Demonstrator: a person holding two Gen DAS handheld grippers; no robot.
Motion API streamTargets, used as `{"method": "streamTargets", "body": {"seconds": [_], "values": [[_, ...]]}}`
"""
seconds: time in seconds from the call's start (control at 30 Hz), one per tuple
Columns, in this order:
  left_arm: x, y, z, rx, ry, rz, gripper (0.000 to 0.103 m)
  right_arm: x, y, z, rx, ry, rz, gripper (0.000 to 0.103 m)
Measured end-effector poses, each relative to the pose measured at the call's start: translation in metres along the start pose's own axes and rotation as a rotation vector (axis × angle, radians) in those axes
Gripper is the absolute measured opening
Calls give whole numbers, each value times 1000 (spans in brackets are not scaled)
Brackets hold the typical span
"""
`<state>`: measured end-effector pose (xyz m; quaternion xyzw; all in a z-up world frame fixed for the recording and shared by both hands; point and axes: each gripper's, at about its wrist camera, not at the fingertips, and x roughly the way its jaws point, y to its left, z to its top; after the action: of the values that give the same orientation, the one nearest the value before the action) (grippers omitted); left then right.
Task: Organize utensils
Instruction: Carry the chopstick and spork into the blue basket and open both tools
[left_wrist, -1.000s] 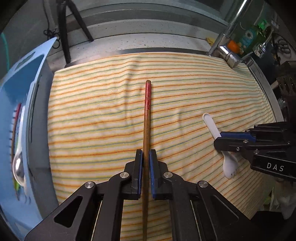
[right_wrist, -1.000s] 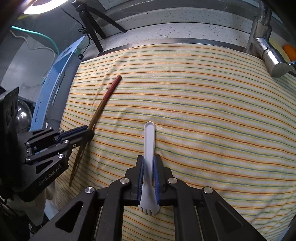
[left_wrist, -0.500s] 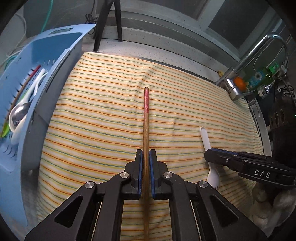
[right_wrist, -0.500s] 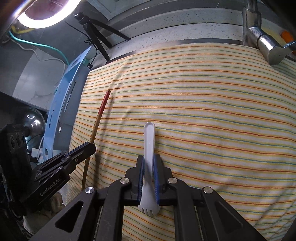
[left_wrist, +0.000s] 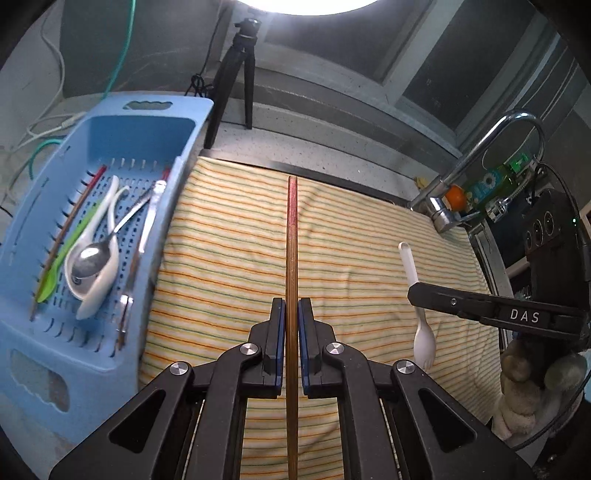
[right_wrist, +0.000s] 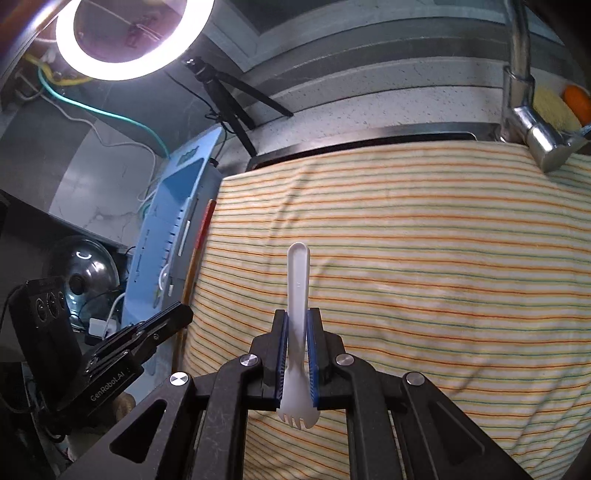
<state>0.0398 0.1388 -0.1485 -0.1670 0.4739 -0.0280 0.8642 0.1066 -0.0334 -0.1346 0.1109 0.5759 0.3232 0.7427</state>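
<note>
chopstick (left_wrist: 291, 258) sits clamped in the left gripper (left_wrist: 291, 345), jaws closed on its shaft, long axis running straight ahead, red end pointing away over the striped cloth (left_wrist: 221, 258). the right gripper (right_wrist: 296, 354) has its jaws closed on a white spork (right_wrist: 298, 280), tines toward the camera. both seem lifted for carrying to the blue tray (left_wrist: 33, 362), far left, where other utensils lie.

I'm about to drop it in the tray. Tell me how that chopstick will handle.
The chopstick looks stiff: held in the left gripper, it runs straight, unsagging. Thin and apparently wooden, so probably light. Its slim shaft may pivot in the jaws or roll once released.
</note>
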Motion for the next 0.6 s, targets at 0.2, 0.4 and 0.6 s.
{"method": "streamTargets", "body": {"seconds": [0.2, 0.4, 0.6], "values": [[-27, 39, 16, -10, -47, 39, 6, 8, 54, 23, -53, -24, 60, 9], [-44, 84, 35, -46, -86, 86, 6, 30, 104, 46, -104, -33, 101, 9], [-44, 127, 57, -80, -93, 129, 6, 68, 144, 63, -126, 0, 117, 9]]}}
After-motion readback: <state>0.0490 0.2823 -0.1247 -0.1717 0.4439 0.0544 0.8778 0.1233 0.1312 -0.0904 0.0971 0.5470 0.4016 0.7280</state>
